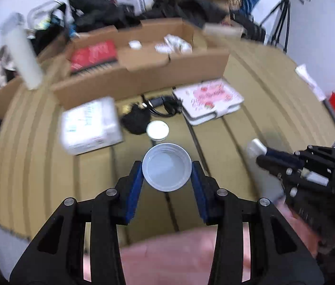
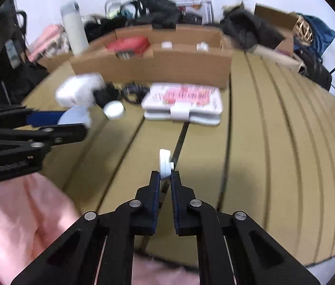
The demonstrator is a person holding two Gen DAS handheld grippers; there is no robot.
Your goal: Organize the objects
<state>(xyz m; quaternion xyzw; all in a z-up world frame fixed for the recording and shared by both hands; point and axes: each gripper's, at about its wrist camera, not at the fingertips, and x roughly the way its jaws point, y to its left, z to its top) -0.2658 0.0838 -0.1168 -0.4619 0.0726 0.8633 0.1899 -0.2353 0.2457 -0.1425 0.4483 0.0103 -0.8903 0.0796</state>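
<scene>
My left gripper (image 1: 167,169) is shut on a white paper cup (image 1: 166,166), held upright above the cardboard-covered table (image 1: 274,90); the cup also shows in the right wrist view (image 2: 74,117). My right gripper (image 2: 165,175) is shut on a small white charger plug (image 2: 164,163), held above the table; it shows at the right of the left wrist view (image 1: 256,148). A white round jar (image 1: 157,130) stands just beyond the cup. A long cardboard box (image 1: 143,71) with a red item (image 1: 92,53) and white items stands farther back.
A white carton (image 1: 90,125), a black pouch with cables (image 1: 148,111) and a white pink-printed case (image 1: 209,101) lie in front of the box. A tall white bottle (image 1: 22,49) stands at far left. Pink cloth (image 1: 167,258) lies below the grippers. Bags and a tripod stand behind.
</scene>
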